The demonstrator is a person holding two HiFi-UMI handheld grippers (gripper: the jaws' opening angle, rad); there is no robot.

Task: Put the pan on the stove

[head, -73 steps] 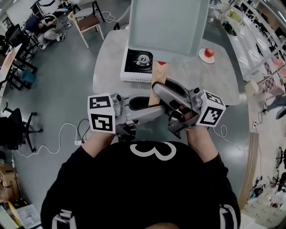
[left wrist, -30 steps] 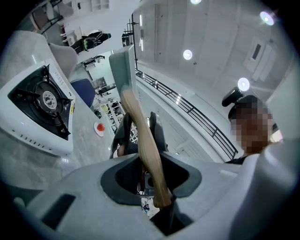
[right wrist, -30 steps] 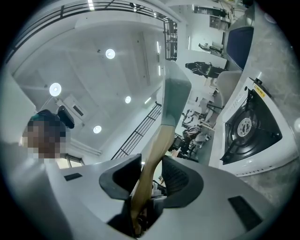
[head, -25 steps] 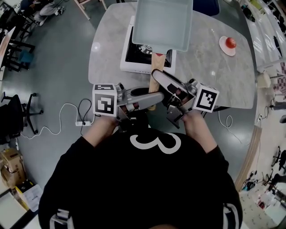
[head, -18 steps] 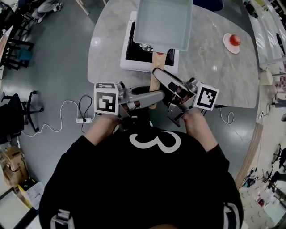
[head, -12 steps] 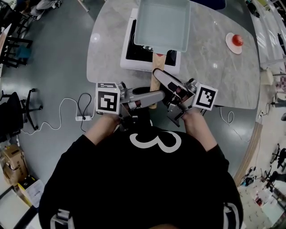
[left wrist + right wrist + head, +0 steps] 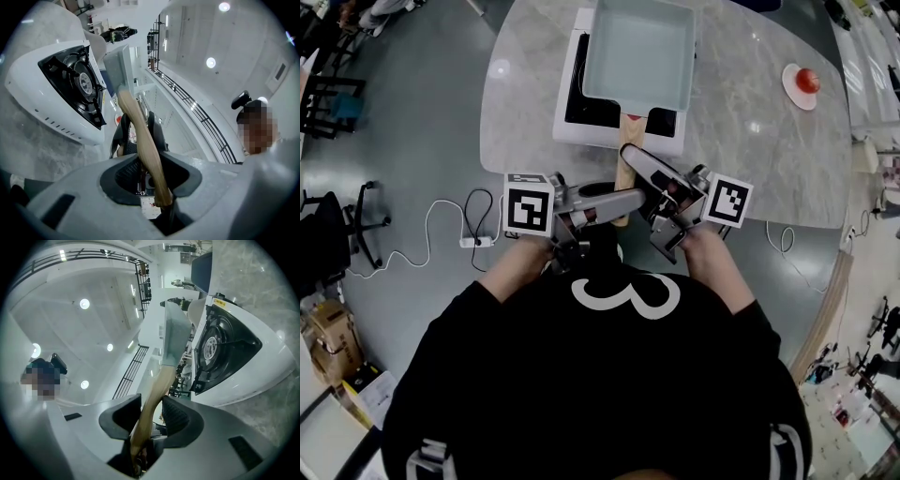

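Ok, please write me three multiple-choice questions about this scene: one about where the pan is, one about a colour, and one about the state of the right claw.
1. Where is the pan?
A) on the floor
B) over the stove
C) on the table, beside the stove

2. What colour is the pan's handle?
A) black
B) red
C) light wood

3. What is the state of the right claw?
A) shut on the handle
B) open and empty
C) out of every view

Answers:
1 B: in the head view the pan covers most of the stove's top.
2 C: it looks pale brown in every view.
3 A: in the right gripper view its jaws press on the handle.
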